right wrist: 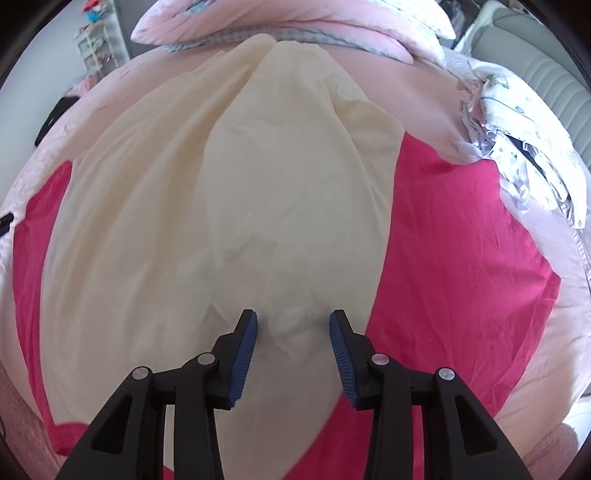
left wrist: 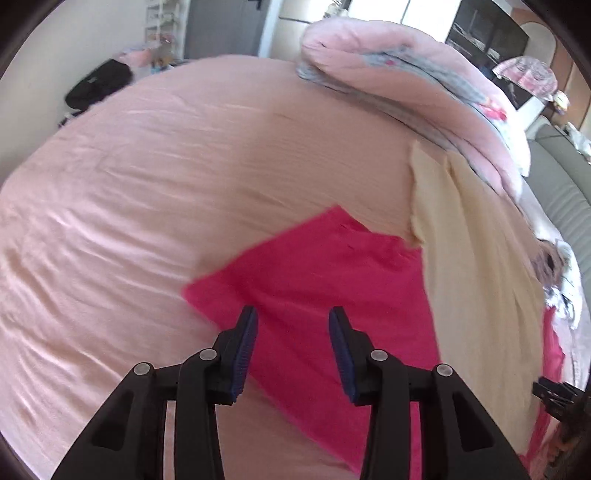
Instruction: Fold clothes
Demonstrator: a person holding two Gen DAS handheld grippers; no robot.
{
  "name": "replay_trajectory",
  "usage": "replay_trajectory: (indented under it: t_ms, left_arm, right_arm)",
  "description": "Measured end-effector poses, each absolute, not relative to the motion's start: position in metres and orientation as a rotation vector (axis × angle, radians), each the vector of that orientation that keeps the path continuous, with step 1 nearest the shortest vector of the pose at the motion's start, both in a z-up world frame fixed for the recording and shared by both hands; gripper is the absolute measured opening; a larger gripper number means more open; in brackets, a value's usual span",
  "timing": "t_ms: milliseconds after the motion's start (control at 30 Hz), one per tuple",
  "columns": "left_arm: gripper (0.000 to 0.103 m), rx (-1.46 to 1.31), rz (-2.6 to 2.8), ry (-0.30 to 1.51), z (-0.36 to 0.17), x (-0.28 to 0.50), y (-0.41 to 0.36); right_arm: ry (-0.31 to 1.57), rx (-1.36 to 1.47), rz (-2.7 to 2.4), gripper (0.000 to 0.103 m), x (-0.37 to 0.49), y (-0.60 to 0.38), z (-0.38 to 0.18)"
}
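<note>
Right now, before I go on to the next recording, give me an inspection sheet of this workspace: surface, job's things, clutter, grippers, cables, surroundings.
Surface: bed with pink sheet, lightly wrinkled.
Job's things: cream garment spread flat on top of a magenta cloth that shows on both sides of it.
Clutter: folded pink quilt at the far edge; pile of white printed laundry to the right.
Grippers: left gripper open above a corner of the magenta cloth, nothing between its jaws; right gripper open over the cream garment, pads not pressing it.
Cables: nothing seen.
Surroundings: black bag by the wall, grey padded headboard, white shelf, window beyond.
</note>
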State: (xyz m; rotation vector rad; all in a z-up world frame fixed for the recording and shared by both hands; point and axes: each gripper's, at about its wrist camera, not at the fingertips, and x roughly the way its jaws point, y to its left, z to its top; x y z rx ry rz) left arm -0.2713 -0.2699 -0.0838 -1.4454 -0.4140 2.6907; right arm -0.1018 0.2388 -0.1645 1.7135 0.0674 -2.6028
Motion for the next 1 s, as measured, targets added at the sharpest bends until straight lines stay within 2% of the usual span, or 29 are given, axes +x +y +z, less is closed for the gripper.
replay_trajectory:
  t_ms: [33, 100, 233, 300, 367, 400, 500, 633, 733, 867, 1000]
  left_arm:
    - [0.036, -1.455, 2.63, -0.462, -0.086, -0.271, -0.263]
    - [0.037, -1.497, 2.586, -0.424, -0.09, -0.269, -0.247]
    - [0.037, -1.726, 2.577, -0.112, -0.115, -0.264, -0.225]
    - [0.038, -1.784, 2.641, -0.108, -0.11, -0.259, -0.23]
    - [0.038, -1.851, 2.813, -0.024, -0.097, -0.251, -0.23]
    - [0.038, -1.784, 2.843, -0.043, -0.089, -0.245, -0.226]
    - [0.039, -1.638, 2.689, -0.093, -0.079, -0.24, -0.181]
    - [0.046, -1.444, 2.451, 0.049, -0.079, -0.221, -0.083]
    - [0.047, -1.361, 2.336, 0.167, -0.088, -0.206, -0.018]
    - [0.051, -1.434, 2.375, 0.408, -0.104, -0.191, 0.024]
    - [0.058, -1.524, 2.345, 0.278, -0.105, -0.162, 0.001]
  right_arm:
    - [0.092, 1.707, -2.594, 0.04, -0.103, 0.238, -0.167]
    - [0.12, 1.696, -2.584, 0.04, -0.099, 0.243, -0.168]
    - [0.134, 1.688, -2.611, 0.037, -0.083, 0.266, -0.163]
    - [0.17, 1.701, -2.651, 0.04, -0.076, 0.279, -0.162]
    - [0.179, 1.687, -2.693, 0.044, -0.066, 0.296, -0.162]
    - [0.137, 1.67, -2.707, 0.044, -0.061, 0.304, -0.16]
    - [0.187, 1.65, -2.742, 0.044, -0.055, 0.307, -0.156]
    - [0.104, 1.536, -2.658, 0.045, -0.05, 0.273, -0.143]
    - [0.141, 1.506, -2.585, 0.046, -0.046, 0.236, -0.148]
    - [0.27, 1.582, -2.509, 0.047, -0.034, 0.212, -0.171]
    - [0.284, 1.574, -2.5, 0.047, -0.006, 0.217, -0.17]
